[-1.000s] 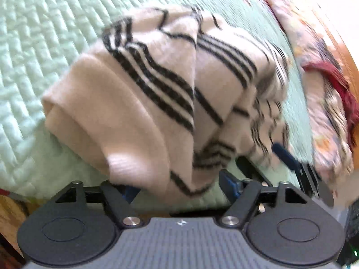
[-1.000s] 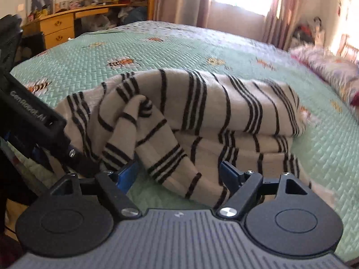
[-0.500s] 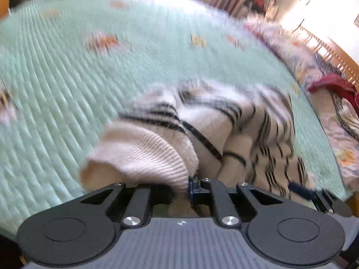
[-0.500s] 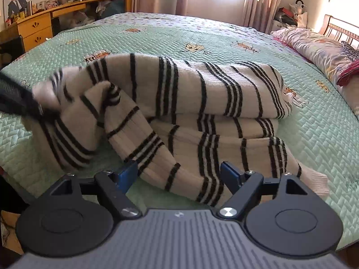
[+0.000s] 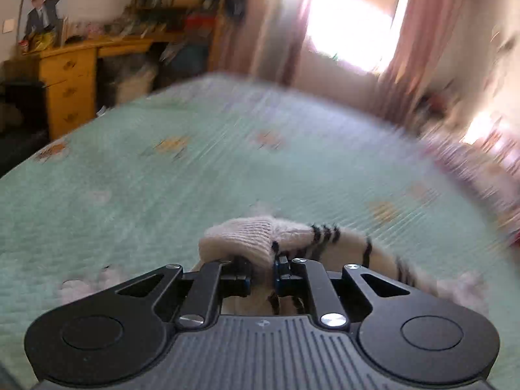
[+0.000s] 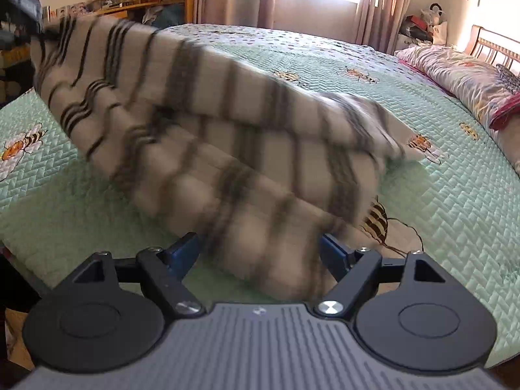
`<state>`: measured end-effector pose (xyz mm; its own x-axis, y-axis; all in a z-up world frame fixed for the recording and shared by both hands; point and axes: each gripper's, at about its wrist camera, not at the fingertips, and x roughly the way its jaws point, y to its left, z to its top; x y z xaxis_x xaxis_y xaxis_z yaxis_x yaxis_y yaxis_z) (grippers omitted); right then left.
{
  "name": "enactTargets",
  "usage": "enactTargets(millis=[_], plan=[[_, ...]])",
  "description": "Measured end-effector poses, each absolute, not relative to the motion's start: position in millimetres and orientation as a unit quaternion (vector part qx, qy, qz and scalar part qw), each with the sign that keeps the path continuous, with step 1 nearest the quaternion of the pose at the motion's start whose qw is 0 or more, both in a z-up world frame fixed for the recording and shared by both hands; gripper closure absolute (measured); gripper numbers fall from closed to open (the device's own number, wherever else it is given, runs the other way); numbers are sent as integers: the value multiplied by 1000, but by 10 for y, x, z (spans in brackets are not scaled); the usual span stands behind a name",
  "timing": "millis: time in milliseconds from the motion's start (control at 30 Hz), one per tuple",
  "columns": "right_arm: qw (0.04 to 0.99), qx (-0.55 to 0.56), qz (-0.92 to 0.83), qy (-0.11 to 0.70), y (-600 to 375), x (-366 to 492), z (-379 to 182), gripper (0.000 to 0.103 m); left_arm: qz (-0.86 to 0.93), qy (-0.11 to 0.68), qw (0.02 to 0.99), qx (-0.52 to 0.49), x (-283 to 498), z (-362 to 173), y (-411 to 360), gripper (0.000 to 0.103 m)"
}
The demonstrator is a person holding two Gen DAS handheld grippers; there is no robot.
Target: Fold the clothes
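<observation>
A cream knit sweater with black stripes (image 6: 227,113) lies partly on the green quilted bed (image 6: 455,195). My left gripper (image 5: 261,273) pinches a plain cream edge of the sweater (image 5: 247,237) between its pads, though its jaws are opening slightly. In the right wrist view the left gripper (image 6: 19,3) is high at the top left, and the sweater hangs stretched from it down to the bed. My right gripper (image 6: 258,250) stands wide open low over the near edge of the bed. The sweater's lower folds sit between its blue fingertips (image 6: 334,253) without being pressed.
Pillows and patterned bedding (image 6: 461,74) lie along the right side by a metal headboard (image 6: 497,48). A wooden desk with drawers (image 5: 68,78) and shelves stand beyond the bed's far left. A bright window with pink curtains (image 5: 351,19) is behind the bed.
My left gripper closed on the sweater's edge, then rose and swung away, pulling the sweater up and stretching it out. The right gripper stayed in place, still open.
</observation>
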<state>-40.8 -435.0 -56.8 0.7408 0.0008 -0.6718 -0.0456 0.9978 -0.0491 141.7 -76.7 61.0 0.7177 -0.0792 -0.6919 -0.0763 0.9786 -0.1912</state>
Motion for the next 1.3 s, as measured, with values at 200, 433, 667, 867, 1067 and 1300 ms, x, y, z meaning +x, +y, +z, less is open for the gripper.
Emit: enactTargets(millis=[200,433,667,867,1067,1300], plan=[[933,-53,49,353,-4336,-466,-660,21,13,454,875,-167,1316,-10,-356,80],[921,-200,142,301,-3820,-476,-849,16,24,433,878,-203,928,107,-65,67],[892,-338,157,255,-3343,-304,-1111,16,-95,494,840,-204,795,-62,-460,63],[882,-380,143,237,-3308,-167,-1164,50,-158,538,799,-219,756,-347,-1012,53],[914,-302,136,233,-3425,-9,-1023,91,-168,540,785,-254,691,-500,-1269,34],[937,-99,238,236,-3548,-214,-412,92,-196,506,765,-346,735,-557,-1129,31]])
